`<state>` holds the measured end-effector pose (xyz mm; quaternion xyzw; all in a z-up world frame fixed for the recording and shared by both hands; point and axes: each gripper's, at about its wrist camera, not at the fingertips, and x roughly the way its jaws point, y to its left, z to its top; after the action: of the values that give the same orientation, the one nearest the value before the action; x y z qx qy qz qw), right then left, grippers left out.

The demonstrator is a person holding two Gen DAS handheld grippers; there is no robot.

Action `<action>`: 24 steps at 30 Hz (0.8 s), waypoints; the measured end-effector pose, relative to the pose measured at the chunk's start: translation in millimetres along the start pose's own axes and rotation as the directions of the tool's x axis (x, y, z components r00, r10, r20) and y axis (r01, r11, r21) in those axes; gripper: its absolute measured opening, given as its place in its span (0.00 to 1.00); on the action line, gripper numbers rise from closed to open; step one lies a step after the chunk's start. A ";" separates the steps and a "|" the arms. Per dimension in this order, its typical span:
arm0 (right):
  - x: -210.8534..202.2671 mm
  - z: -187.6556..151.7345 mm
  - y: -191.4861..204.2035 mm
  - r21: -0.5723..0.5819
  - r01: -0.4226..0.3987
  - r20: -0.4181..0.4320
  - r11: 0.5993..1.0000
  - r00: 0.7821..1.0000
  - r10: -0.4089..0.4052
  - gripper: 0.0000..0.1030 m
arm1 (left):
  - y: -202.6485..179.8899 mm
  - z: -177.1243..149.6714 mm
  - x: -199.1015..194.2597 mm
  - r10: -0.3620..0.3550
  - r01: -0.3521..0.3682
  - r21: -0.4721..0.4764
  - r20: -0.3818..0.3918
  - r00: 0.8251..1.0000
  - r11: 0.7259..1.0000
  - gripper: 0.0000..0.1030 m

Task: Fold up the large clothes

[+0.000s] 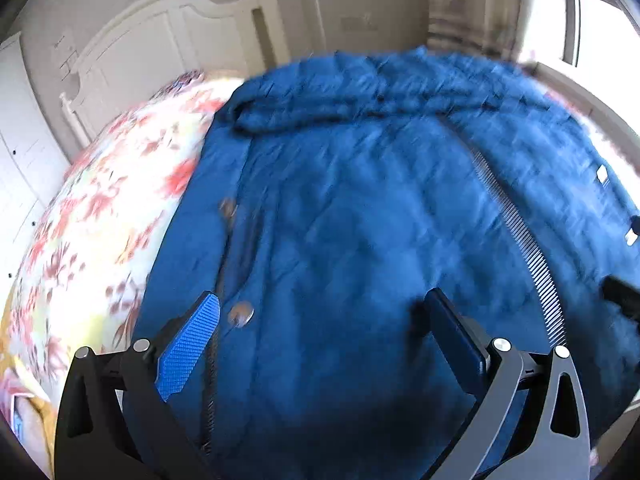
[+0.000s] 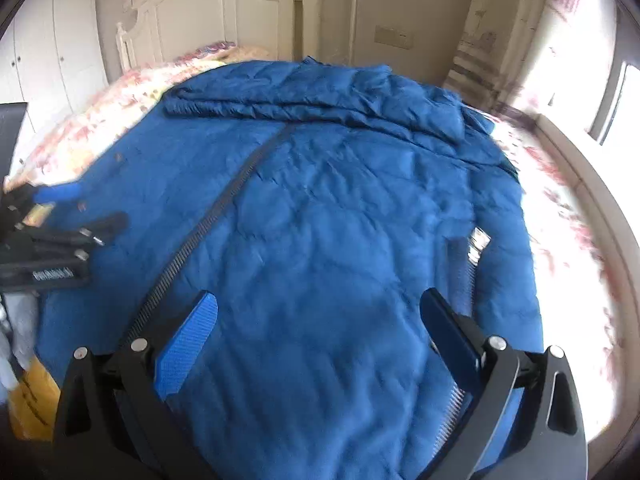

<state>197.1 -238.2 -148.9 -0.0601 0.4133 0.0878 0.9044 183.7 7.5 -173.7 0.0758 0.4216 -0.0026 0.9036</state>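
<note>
A large blue quilted jacket (image 1: pixel 360 208) lies spread flat on the bed, with a grey zipper (image 1: pixel 516 232) running down it and both sleeves folded across its far end (image 2: pixel 304 100). The jacket also fills the right wrist view (image 2: pixel 320 240), zipper (image 2: pixel 224 204) at the left. My left gripper (image 1: pixel 320 312) is open and empty, hovering just above the jacket near two round snaps (image 1: pixel 241 314). My right gripper (image 2: pixel 318 312) is open and empty above the jacket's near part. The left gripper shows in the right wrist view (image 2: pixel 76 208) at the left edge.
The bed has a floral red-and-white cover (image 1: pixel 92 216), showing left of the jacket and at the right (image 2: pixel 568 216). A white headboard (image 2: pixel 208 12) and white wardrobe doors (image 2: pixel 52 40) stand behind. A bright window (image 2: pixel 624 100) is at the right. A yellow bag (image 2: pixel 32 400) is at the lower left.
</note>
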 end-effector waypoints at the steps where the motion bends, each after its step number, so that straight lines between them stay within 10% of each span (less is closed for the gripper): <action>1: 6.4 -8.9 -3.6 -0.002 0.000 -0.034 1.000 0.999 0.000 0.97 | 11.7 -6.5 5.1 -0.072 0.072 -0.048 0.015 0.997 0.996 0.96; 15: -19.9 -42.6 39.9 -0.148 -0.067 0.055 0.987 0.996 0.076 0.97 | -22.7 -41.4 -28.2 -0.094 0.089 0.068 0.073 0.993 0.994 0.96; 24: -44.6 -72.8 17.7 -0.097 -0.044 0.123 0.994 0.991 0.055 0.97 | 21.9 -67.4 -45.6 -0.091 0.091 0.002 0.140 0.986 0.996 0.96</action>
<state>111.1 -239.0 -163.1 -0.0866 0.3525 0.1331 0.9222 104.5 35.8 -178.6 0.0539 0.3601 -0.0481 0.9301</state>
